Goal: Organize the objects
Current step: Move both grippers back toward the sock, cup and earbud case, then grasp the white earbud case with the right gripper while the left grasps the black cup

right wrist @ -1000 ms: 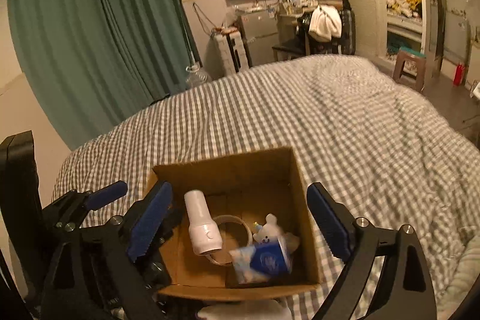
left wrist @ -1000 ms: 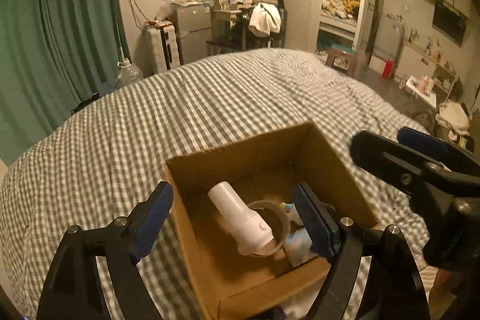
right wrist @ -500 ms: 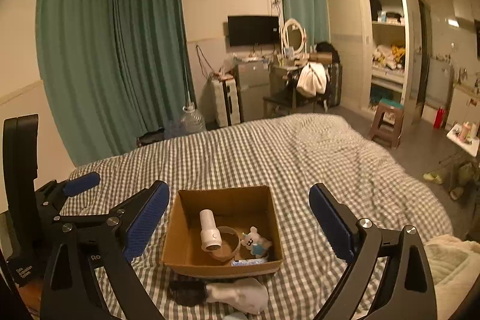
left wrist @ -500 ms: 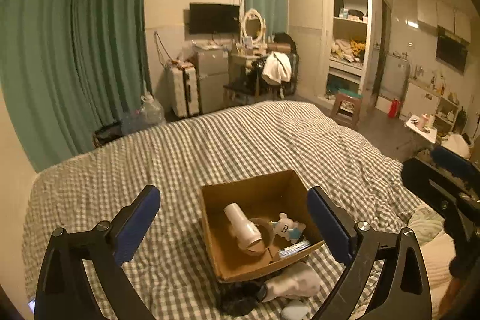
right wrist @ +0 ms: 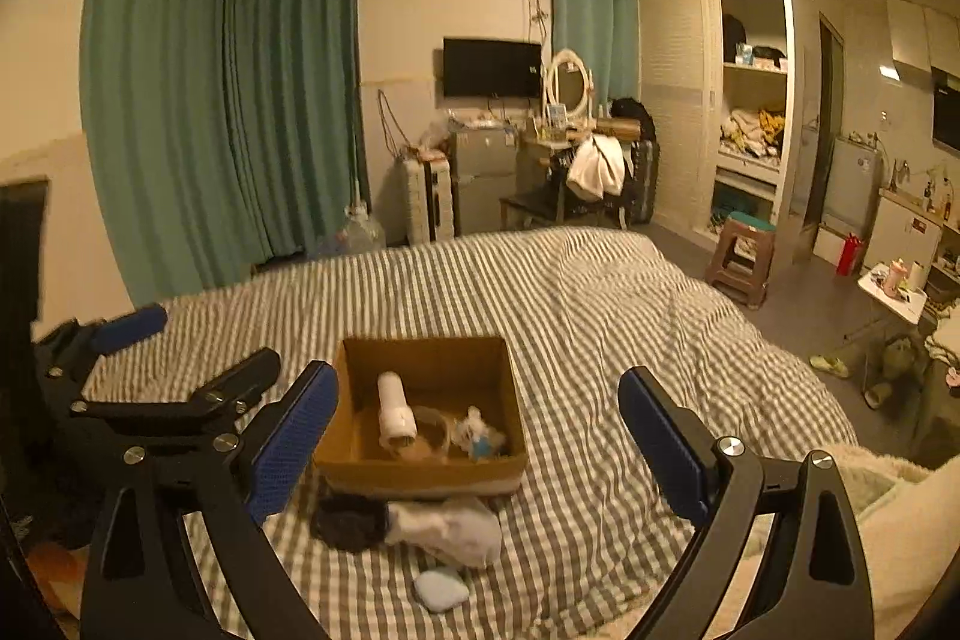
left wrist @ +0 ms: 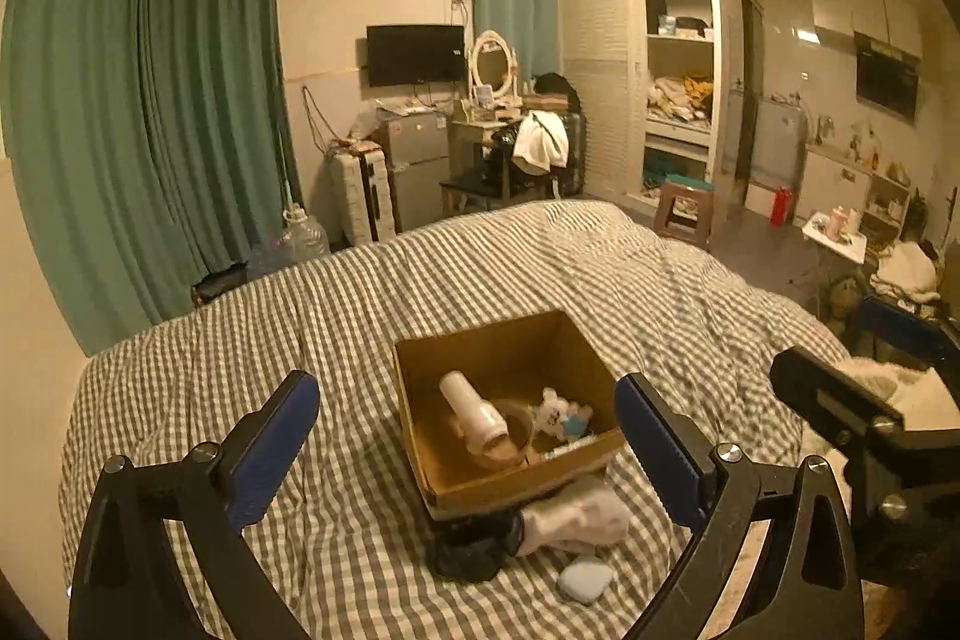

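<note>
Writing: none readable | cardboard box (left wrist: 504, 484) on checked bed (left wrist: 336, 316), holding white bottle (left wrist: 471, 409) and small plush (left wrist: 555, 409) | left gripper (left wrist: 468, 448) jaws wide apart, empty | right gripper (right wrist: 477, 436) likewise

brown cardboard box (left wrist: 528, 484), grey-white checked bedspread (left wrist: 360, 316), teal curtains (left wrist: 150, 130)

Open brown cardboard box (left wrist: 516, 484) sat on the checked bed cover. Inside lay a tilted white cylindrical bottle (left wrist: 472, 413), leaning on a tape roll (left wrist: 510, 445), beside a small white plush toy (left wrist: 555, 409). Just in front of the box: dark cloth (left wrist: 471, 544), white sock (left wrist: 576, 520), pale blue pad (left wrist: 586, 580).
</note>
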Available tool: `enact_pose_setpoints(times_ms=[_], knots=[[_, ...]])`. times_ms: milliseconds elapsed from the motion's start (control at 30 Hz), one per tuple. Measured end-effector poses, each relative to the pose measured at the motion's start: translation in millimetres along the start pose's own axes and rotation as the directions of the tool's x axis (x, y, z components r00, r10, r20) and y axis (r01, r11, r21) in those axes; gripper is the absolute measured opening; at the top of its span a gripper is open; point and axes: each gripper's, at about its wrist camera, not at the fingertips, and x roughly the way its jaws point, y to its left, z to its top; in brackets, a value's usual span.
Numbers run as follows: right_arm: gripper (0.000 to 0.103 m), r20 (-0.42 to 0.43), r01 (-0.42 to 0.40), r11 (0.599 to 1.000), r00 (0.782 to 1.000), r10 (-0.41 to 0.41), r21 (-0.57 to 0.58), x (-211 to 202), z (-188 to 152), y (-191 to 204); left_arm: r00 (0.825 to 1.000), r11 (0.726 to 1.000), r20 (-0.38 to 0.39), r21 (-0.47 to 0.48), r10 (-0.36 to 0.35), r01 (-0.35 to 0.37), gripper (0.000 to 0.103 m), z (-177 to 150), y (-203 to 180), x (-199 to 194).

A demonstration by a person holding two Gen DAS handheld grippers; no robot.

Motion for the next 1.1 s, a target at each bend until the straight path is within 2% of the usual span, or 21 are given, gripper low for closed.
enact_pose_setpoints(times_ms=[67, 367, 533, 600, 733, 967, 1100], knots=[[0.095, -0.017, 0.000, 1.000, 1.000, 0.000, -0.001, 2, -16, 0, 1.000, 1.000, -0.015, -0.009, -0.007, 0.007, 0.101, -11, 2, 4], [0.095, -0.119, 0.005, 0.998, 0.993, 0.003, 0.067, 41, -71, -15, 0.988, 0.995, -0.132, -0.045, 0.079, -0.086, 0.101, -78, 22, 58], [0.095, -0.198, 0.014, 0.995, 0.980, 0.005, 0.094, 74, -109, -19, 0.972, 0.992, -0.202, 0.003, 0.121, -0.123, 0.101, -123, 22, 91], [0.095, -0.245, 0.022, 0.993, 0.969, 0.008, 0.117, 87, -131, -22, 0.965, 0.991, -0.225, 0.033, 0.137, -0.133, 0.101, -137, 20, 101], [0.095, -0.331, 0.028, 0.992, 0.943, 0.013, 0.120, 112, -161, -24, 0.955, 0.993, -0.274, 0.048, 0.113, -0.104, 0.101, -157, 14, 119], [0.095, -0.473, 0.026, 0.996, 0.881, 0.016, 0.083, 153, -196, -14, 0.939, 0.993, -0.327, 0.082, 0.105, -0.082, 0.101, -162, 5, 137], [0.090, -0.531, -0.019, 0.997, 0.846, 0.055, 0.072, 173, -211, -4, 0.924, 0.995, -0.372, 0.080, 0.085, -0.059, 0.100, -164, 5, 152]])
